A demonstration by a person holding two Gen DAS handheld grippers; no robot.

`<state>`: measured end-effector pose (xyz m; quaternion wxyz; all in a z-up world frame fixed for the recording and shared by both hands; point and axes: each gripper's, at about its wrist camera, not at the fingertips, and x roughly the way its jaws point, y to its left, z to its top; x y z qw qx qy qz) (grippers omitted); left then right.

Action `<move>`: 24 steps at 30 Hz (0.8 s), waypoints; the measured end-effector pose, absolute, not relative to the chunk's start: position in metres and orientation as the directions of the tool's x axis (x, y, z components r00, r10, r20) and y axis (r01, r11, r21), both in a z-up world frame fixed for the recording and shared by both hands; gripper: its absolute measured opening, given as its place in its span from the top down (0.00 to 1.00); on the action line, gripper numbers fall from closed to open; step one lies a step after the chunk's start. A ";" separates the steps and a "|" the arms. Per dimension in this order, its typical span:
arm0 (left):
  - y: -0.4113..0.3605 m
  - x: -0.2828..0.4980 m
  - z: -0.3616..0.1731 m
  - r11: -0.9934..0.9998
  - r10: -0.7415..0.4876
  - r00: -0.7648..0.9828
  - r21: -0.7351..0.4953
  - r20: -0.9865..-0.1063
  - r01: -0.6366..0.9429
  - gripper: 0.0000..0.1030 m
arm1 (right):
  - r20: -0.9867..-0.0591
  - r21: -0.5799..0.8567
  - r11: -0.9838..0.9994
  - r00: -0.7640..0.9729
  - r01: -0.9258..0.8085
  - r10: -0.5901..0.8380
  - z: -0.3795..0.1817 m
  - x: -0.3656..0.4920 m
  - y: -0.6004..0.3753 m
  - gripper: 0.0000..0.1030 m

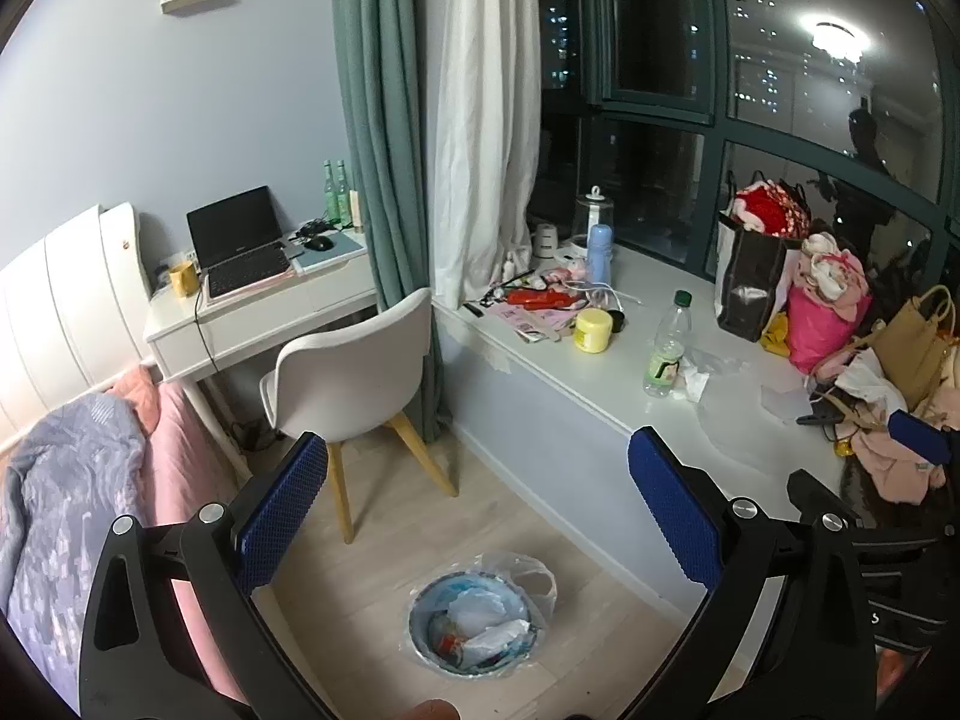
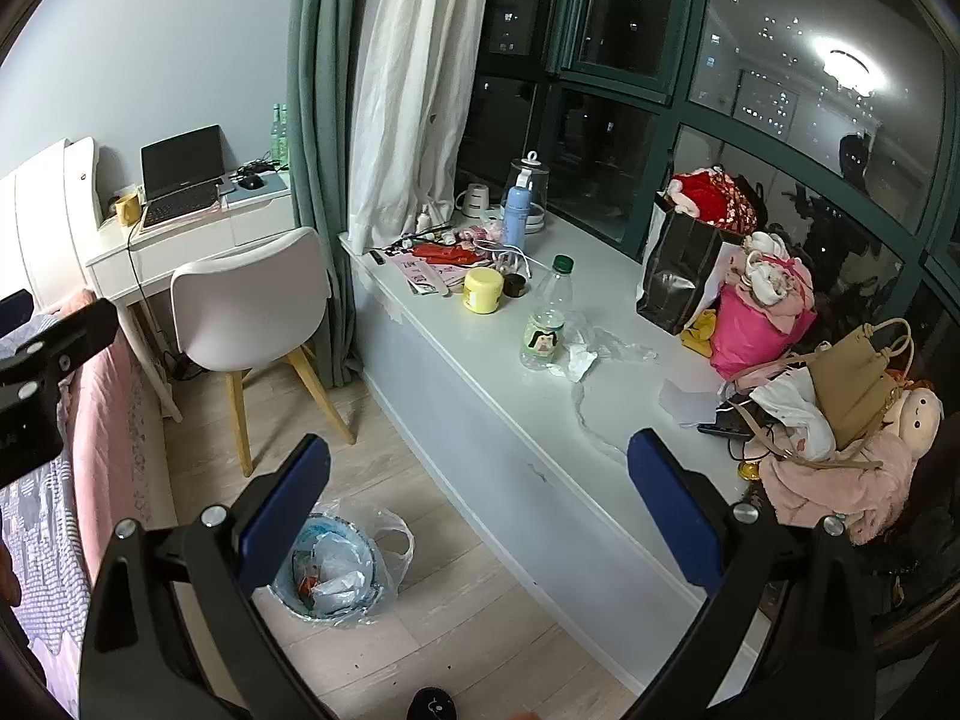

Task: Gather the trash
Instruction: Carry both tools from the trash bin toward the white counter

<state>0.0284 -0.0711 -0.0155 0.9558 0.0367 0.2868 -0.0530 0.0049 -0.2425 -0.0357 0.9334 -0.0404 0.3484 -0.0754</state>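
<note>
**Both tongs wide and empty above the bin and the littered sill**

My left tongs (image 1: 477,510) are spread wide with nothing between the blue pads, held over the floor. Below them stands the trash bin (image 1: 474,624), lined with a clear plastic bag and already holding crumpled wrappers. My right tongs (image 2: 480,510) gape the same way, empty, with the bin (image 2: 333,570) down to their left.

The trash lies on the white window-sill surface (image 2: 480,372): a clear plastic bottle (image 2: 547,315) with a green cap stands upright, and just beside it lie a crumpled tissue (image 2: 579,363) and clear plastic film (image 2: 621,348). The bottle's label bears a cartoon figure; I cannot read any wording on it. A yellow jar (image 2: 483,290) near it has print too small to read, and so has the laptop (image 1: 240,246) on the desk.

The right view alone shows a plush doll (image 2: 915,414) among the clothes and bags at the sill's near end, and the body of my left tool at its left edge. The left view shows more of the bed (image 1: 78,480), with its grey-purple quilt.
</note>
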 end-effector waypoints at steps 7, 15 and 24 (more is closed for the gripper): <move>-0.091 0.038 -0.017 0.989 -0.089 0.826 0.049 -0.557 0.139 0.05 | -0.635 -0.136 0.985 0.753 0.109 -0.172 -0.035 0.005 -0.261 0.06; -0.148 0.056 -0.018 0.979 -0.138 0.823 0.050 -0.550 0.198 0.05 | -0.648 -0.135 0.976 0.730 0.172 -0.218 -0.044 0.014 -0.320 0.06; -0.228 0.076 -0.023 0.960 -0.194 0.798 0.057 -0.571 0.274 0.05 | -0.660 -0.126 0.959 0.701 0.253 -0.271 -0.051 0.017 -0.387 0.06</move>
